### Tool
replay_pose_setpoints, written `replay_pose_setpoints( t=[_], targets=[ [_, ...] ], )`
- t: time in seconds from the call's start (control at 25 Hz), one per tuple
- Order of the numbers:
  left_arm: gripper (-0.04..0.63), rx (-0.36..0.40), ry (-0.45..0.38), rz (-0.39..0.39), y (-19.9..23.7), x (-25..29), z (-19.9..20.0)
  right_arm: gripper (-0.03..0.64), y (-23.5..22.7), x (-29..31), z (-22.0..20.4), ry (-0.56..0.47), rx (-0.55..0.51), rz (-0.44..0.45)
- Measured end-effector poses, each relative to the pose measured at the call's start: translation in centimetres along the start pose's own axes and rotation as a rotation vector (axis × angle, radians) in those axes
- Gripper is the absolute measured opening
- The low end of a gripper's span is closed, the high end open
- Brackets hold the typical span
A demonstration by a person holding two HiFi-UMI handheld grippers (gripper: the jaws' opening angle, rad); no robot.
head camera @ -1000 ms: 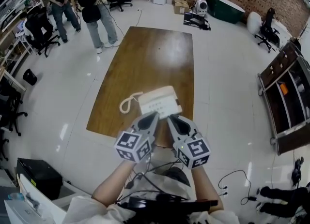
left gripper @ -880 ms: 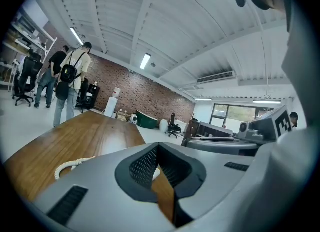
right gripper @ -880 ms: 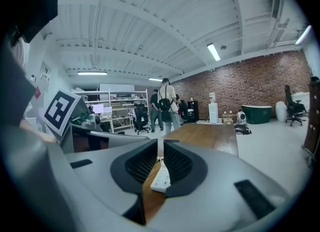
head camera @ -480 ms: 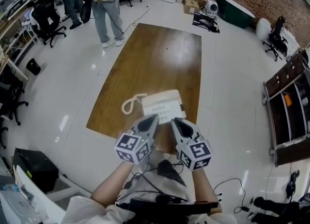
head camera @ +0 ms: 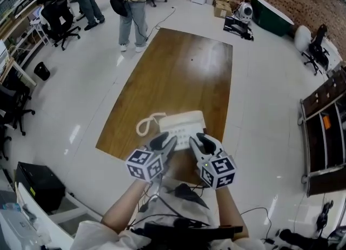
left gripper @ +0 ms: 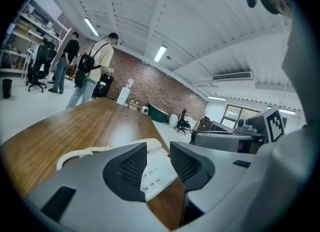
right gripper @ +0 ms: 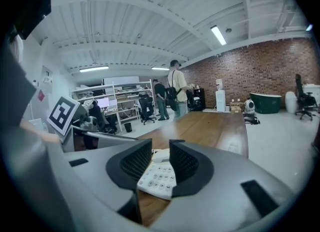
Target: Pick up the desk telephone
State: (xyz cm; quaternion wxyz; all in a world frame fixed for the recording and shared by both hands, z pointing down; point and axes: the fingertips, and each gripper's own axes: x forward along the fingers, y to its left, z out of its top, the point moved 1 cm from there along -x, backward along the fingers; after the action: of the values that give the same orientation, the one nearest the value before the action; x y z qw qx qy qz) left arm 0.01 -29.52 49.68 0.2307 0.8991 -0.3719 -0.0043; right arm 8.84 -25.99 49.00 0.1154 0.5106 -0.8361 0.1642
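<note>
A cream desk telephone (head camera: 181, 127) with its handset on the cradle and a coiled cord (head camera: 145, 126) lies at the near end of a long wooden table (head camera: 178, 71). Both grippers hover side by side just short of its near edge. My left gripper (head camera: 165, 145) has just been opening and nothing is between its pads; in the left gripper view the telephone (left gripper: 156, 170) shows through the gap of the left gripper (left gripper: 159, 162). My right gripper (head camera: 201, 144) has also just been opening and is empty; the keypad (right gripper: 159, 178) shows beyond the right gripper (right gripper: 160, 161).
Two people (head camera: 130, 3) stand past the table's far left corner. Office chairs (head camera: 57, 14) and shelving line the left wall. A black box (head camera: 37, 187) sits on the floor at lower left, and a dark cabinet (head camera: 324, 130) stands at the right.
Both grippers have come down and forward to the telephone's near edge. Their jaws, shut before, now stand apart.
</note>
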Motion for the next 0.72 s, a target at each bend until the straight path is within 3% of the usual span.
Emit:
replay_pose_setpoints(
  t=[0.04,0.08,0.12,0.2,0.4,0.72],
  targets=[
    [0.147,-0.024,0.033,0.015,1.0,0.2,-1.0,0.137,-0.6,0.3,-0.5,0.020,0.012,0.006],
    [0.207,-0.057,0.076,0.026,2.0,0.3,-2.3,0.157,-1.2,0.6,-1.0,0.040,0.026,0.010],
    [0.266,-0.094,0.123,0.034,3.0,0.5,-3.6,0.169,-1.9,0.9,-1.5,0.060,0.037,0.010],
    [0.307,-0.164,0.195,0.058,4.9,0.6,-6.0,0.170,-3.3,1.5,-2.6,0.098,0.047,0.001],
    [0.307,-0.268,0.281,0.132,8.2,0.6,-9.8,0.170,-6.1,2.8,-5.0,0.184,0.056,-0.018],
    [0.307,-0.451,0.345,0.156,11.0,2.5,-11.3,0.170,-9.8,4.7,-8.1,0.334,0.098,0.000]
  ],
)
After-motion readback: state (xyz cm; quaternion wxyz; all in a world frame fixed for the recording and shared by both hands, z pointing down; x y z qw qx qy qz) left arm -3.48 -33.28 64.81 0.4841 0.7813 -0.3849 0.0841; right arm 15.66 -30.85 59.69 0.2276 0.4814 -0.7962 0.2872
